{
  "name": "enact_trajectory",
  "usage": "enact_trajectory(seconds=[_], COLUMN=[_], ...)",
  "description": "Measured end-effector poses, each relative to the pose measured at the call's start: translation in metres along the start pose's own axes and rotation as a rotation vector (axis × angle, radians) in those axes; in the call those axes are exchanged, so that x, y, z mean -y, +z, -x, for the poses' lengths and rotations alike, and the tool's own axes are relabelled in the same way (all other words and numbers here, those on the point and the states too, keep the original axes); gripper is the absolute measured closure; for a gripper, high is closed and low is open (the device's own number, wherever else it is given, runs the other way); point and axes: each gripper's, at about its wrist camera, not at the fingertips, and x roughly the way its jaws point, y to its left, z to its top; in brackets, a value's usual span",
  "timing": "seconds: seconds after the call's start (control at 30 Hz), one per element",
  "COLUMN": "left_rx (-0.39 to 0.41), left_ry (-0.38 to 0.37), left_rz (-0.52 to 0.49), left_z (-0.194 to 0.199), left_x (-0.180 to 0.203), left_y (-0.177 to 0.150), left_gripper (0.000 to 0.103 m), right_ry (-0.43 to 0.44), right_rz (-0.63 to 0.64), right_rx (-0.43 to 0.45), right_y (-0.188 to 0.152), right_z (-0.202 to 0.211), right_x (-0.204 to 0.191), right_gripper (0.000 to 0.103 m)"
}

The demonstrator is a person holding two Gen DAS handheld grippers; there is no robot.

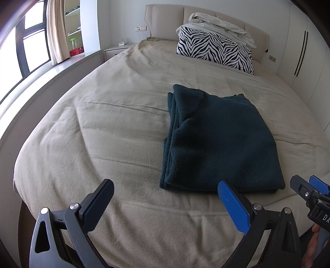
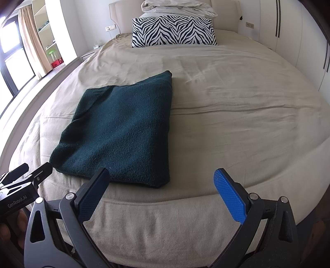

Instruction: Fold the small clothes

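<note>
A: Dark teal garment (image 1: 218, 142), knitted and thick, folded into a rough rectangle. Lying flat on the beige bedspread (image 1: 107, 132), toward the foot of the bed, nearer the right side as seen from the left wrist camera.

B: Same from the right wrist camera: folded garment (image 2: 121, 132) left of centre, near edge just short of the mattress edge. Layered fold edges stacked along its left side in the left view, a smooth single face on top.

A: And the left gripper (image 1: 167, 203)?

B: Spread wide, nothing between the fingers. One black pad (image 1: 99, 208) over bare bedspread, one blue pad (image 1: 233, 208) just in front of the garment's near right corner. Whether touching the cloth, cannot tell.

A: Right gripper (image 2: 163, 194)?

B: Also wide apart and empty. Dark pad (image 2: 92, 195) overlapping the garment's near edge in the view, blue pad (image 2: 230, 195) over the bedspread to the right. Seen too from the left camera, low at the right edge (image 1: 309, 191), beside the garment's corner.

A: Further out?

B: Zebra-print pillow (image 2: 174, 31) at the head of the bed, a crumpled pale duvet (image 2: 177, 8) piled on top of it, padded headboard (image 1: 165, 16) behind. Window (image 1: 31, 47) with a curtain (image 1: 55, 31) on the left, white wardrobe doors (image 2: 288, 31) on the right. Part of a hand (image 1: 313, 247) at the lower right corner of the left view.
</note>
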Motion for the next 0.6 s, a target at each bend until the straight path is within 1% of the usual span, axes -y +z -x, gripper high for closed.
enact_trajectory(seconds=[0.6], left_rx=[-0.002], left_ry=[-0.002], left_rz=[0.001], left_z=[-0.0016], left_x=[-0.0029], left_y=[0.0000], left_gripper=[0.000], right_ry=[0.001], right_rz=[0.003], right_rx=[-0.008], right_y=[-0.0027], right_z=[-0.0020], right_x=[0.0017], right_gripper=[0.000])
